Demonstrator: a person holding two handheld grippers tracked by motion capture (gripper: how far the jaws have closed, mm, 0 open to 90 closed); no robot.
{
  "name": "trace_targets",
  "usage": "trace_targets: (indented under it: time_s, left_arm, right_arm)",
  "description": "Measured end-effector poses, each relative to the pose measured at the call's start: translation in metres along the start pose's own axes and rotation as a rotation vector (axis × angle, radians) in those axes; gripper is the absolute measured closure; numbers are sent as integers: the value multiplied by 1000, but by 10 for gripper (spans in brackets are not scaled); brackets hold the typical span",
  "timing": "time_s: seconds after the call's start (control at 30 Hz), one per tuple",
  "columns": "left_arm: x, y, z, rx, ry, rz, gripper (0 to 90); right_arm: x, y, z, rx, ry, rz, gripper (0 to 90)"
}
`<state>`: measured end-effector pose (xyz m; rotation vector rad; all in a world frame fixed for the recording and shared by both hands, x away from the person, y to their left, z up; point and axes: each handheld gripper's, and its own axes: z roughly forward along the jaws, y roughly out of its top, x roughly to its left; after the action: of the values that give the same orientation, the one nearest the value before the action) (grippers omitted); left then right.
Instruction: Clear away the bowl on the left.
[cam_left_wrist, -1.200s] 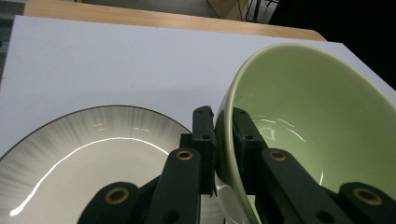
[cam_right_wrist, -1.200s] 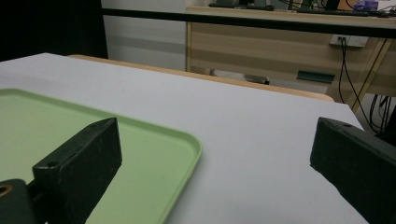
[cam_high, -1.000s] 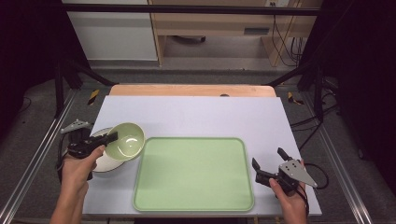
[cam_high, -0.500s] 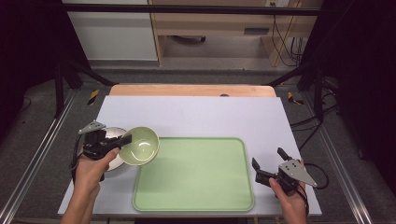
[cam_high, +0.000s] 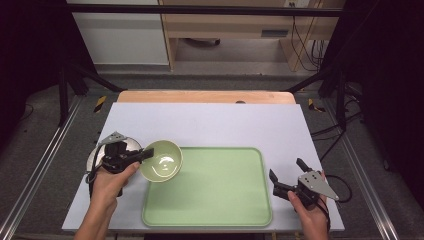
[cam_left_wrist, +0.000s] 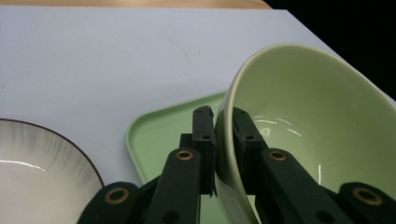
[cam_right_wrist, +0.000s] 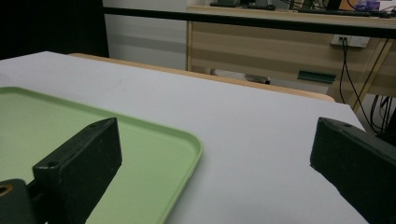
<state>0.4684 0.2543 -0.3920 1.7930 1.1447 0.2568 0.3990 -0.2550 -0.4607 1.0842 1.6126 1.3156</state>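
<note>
A pale green bowl (cam_high: 161, 160) hangs over the left edge of the green tray (cam_high: 220, 200), tilted. My left gripper (cam_high: 145, 154) is shut on its rim; in the left gripper view the bowl (cam_left_wrist: 308, 121) has its wall pinched between the two black jaws, one inside and one outside, with my left gripper (cam_left_wrist: 223, 128) over the tray corner (cam_left_wrist: 154, 140). My right gripper (cam_high: 286, 175) rests open at the table's front right, beside the tray's right edge. In the right gripper view the tray (cam_right_wrist: 93, 140) lies to the left between wide-apart jaws with nothing held.
A white bowl with a dark rim (cam_high: 95, 159) sits on the table under my left hand, seen too in the left gripper view (cam_left_wrist: 42, 172). The white tabletop (cam_high: 215, 125) stretches behind the tray. A wooden bench stands beyond the table.
My left gripper has carried the green bowl rightward from above the white bowl to the tray's left edge. The right gripper has stayed put.
</note>
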Motion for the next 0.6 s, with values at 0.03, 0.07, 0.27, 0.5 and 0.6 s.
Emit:
trace_targets:
  time_s: [0.03, 0.07, 0.27, 0.5, 0.6]
  left_arm:
    - [-2, -1, 2, 3, -4, 1, 822]
    - [-2, -1, 2, 3, -4, 1, 822]
    - [-10, -4, 12, 24, -39, 8, 822]
    - [-17, -8, 22, 48, -38, 20, 822]
    - [-20, -10, 27, 59, -35, 30, 822]
  right_arm:
    - [0, 0, 0, 0, 0, 0, 24]
    - [0, 0, 0, 0, 0, 0, 24]
    - [0, 0, 0, 2, -1, 2, 24]
    - [0, 0, 0, 1, -1, 2, 24]
    - [0, 0, 0, 2, -1, 2, 24]
